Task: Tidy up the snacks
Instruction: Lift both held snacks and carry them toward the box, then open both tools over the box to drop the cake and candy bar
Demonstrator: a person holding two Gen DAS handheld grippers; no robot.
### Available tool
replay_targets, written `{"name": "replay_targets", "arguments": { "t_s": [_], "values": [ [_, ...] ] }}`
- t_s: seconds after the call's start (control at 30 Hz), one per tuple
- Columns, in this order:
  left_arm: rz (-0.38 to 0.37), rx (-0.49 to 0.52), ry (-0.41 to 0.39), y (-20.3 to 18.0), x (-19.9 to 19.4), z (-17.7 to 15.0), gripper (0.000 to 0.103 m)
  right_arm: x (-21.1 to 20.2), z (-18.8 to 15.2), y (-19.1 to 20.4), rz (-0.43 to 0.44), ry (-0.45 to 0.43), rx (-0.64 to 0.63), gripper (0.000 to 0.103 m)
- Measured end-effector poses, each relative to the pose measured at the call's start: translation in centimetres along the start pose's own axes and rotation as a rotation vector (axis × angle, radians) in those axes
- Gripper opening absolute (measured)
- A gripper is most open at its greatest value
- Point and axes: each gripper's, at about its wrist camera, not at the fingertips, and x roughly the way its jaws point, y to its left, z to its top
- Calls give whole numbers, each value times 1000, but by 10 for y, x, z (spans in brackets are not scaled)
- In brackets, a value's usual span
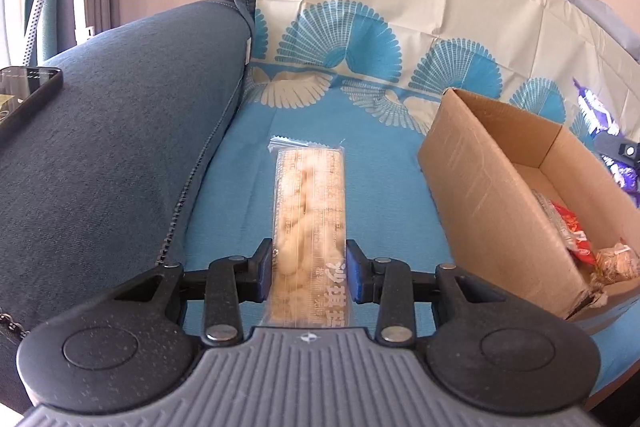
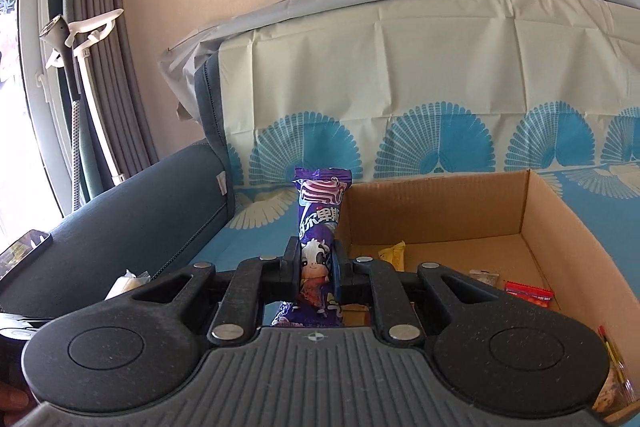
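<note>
My left gripper [image 1: 309, 269] is shut on a long clear pack of pale biscuits [image 1: 308, 203], held level above the blue sofa seat, left of the cardboard box [image 1: 460, 179]. My right gripper [image 2: 316, 265] is shut on a purple snack wrapper with a cartoon cow [image 2: 318, 219], held upright over the near left corner of the same box [image 2: 560, 227]. Inside the box lie a red packet [image 2: 529, 293], a yellow packet [image 2: 394, 253] and other small snacks. The purple wrapper also shows at the right edge of the left wrist view [image 1: 596, 107].
A blue sofa armrest [image 1: 112, 155] rises on the left with a black phone [image 1: 28, 95] on it. A fan-patterned cover [image 2: 400, 99] drapes the backrest. Curtains and a window [image 2: 48, 87] stand at the far left. A pale snack [image 2: 128, 283] lies by the armrest.
</note>
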Motion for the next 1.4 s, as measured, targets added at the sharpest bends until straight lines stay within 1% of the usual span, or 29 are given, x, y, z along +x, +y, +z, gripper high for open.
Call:
{"name": "replay_targets", "arguments": {
  "t_s": [0.1, 0.23, 0.4, 0.5, 0.57, 0.6, 0.63, 0.67, 0.7, 0.73, 0.77, 0.8, 0.83, 0.87, 0.97, 1.03, 1.07, 1.1, 1.2, 1.27, 1.3, 1.4],
  "values": [
    [-32, -26, 2, -17, 0, 10, 40, 4, 3, -13, -29, 3, 37, 15],
    [-88, -7, -27, -56, 0, 34, 40, 6, 10, -33, -101, -4, 87, 15],
    [-200, 43, -101, -127, 2, 82, 40, 13, 12, -60, -196, 12, 165, 15],
    [-278, 82, -147, -173, 2, 110, 40, 15, 9, -71, -219, 23, 203, 15],
    [-309, 122, -183, -200, 0, 123, 40, 16, 8, -74, -232, 22, 203, 15],
    [-318, 145, -193, -214, 1, 128, 42, 15, 8, -75, -240, 20, 203, 15],
    [-319, 166, -195, -224, 2, 129, 48, 16, 8, -76, -247, 20, 202, 19],
    [-321, 193, -178, -233, 6, 129, 74, 16, 9, -77, -259, 22, 201, 19],
    [-318, 219, -144, -240, 12, 126, 90, 18, 8, -77, -272, 31, 198, 35],
    [-302, 226, -129, -242, 14, 120, 90, 19, 7, -78, -287, 40, 197, 57],
    [-292, 215, -129, -239, 15, 111, 90, 19, 6, -79, -299, 42, 199, 65],
    [-299, 201, -128, -234, 14, 101, 90, 19, 5, -80, -306, 48, 201, 70],
    [-299, 185, -127, -228, 12, 91, 90, 19, 4, -81, -312, 56, 201, 69],
    [-277, 165, -132, -218, 8, 79, 90, 20, 4, -81, -313, 62, 200, 70],
    [-198, 90, -164, -188, -6, 46, 91, 19, 2, -82, -346, 64, 191, 80],
    [-150, 70, -203, -175, -19, 27, 94, 18, 2, -82, -359, 65, 189, 87],
    [-140, 69, -215, -167, -29, 20, 97, 17, 2, -81, -361, 62, 188, 89],
    [-153, 72, -211, -162, -36, 14, 100, 15, 2, -80, -365, 56, 184, 93],
    [-159, 63, -176, -152, -50, 1, 102, 6, 5, -73, -357, 30, 156, 101],
    [-193, 53, -139, -148, -55, -5, 102, -4, 7, -67, -337, 12, 132, 102],
    [-202, 42, -120, -145, -56, -9, 103, -9, 8, -65, -328, 14, 124, 102],
    [-190, 5, -46, -139, -52, -17, 103, -27, 19, -64, -300, 54, 88, 102]
  ]
}}
